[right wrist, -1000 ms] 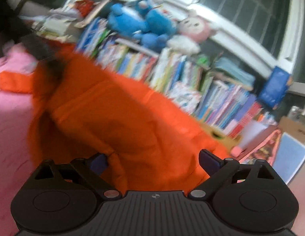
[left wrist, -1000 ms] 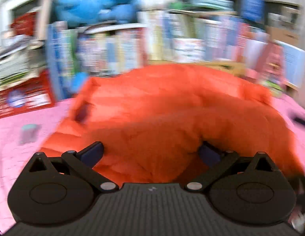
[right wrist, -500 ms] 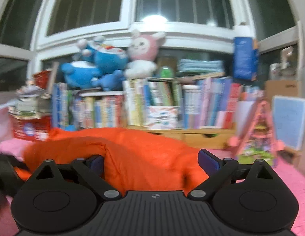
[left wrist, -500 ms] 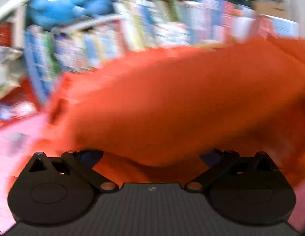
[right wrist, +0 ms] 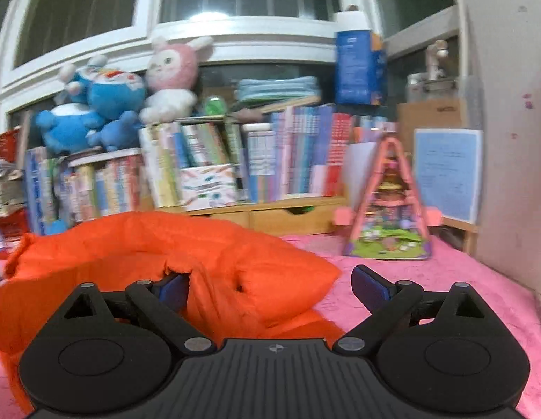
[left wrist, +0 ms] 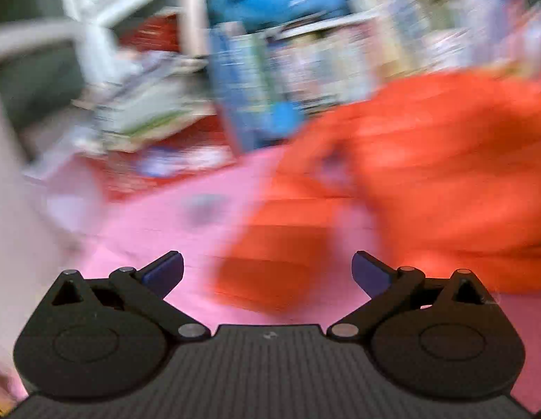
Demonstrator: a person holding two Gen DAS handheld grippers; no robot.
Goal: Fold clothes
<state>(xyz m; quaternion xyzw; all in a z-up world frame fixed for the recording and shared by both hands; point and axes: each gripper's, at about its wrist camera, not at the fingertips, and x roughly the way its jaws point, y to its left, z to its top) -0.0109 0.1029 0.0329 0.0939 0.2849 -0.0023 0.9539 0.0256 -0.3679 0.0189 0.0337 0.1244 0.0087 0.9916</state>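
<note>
**Both claws spread wide over an orange jacket on pink bedding**

Left claw [left wrist: 267,272] stood with its blue-padded fingers [left wrist: 163,272] spread wide and nothing between them, hovering over the pink bedcover [left wrist: 158,223]. That view was heavily blurred. Ahead of the left claw and toward the right lay the orange jacket [left wrist: 427,181], a puffy heap whose nearest flap reached the space just in front of the finger gap; no finger touched the fabric there as far as the blur allowed telling.

Right claw [right wrist: 270,288] was likewise gaping wide. The jacket [right wrist: 137,248] filled the left and middle of this view, bunched into a quilted mound on the pink bedcover [right wrist: 462,279]. A fold of the orange fabric lay against the left finger [right wrist: 172,288] and partly hid its pad, while the right finger [right wrist: 370,286] stood clear over bare pink cover, so the fabric was not clamped.

Behind the jacket, along the far edge of the bed, ran a row of books [right wrist: 235,167] on a low wooden shelf unit [right wrist: 287,216]. Blue plush toys [right wrist: 92,108] and a pink-and-white plush rabbit [right wrist: 172,76] sat on top of the books, beneath a white-framed window [right wrist: 235,0]. A pink triangular toy house [right wrist: 389,206] stood at the far right of the bed, beside a small blue board [right wrist: 446,174] leaning near the wall.
</note>
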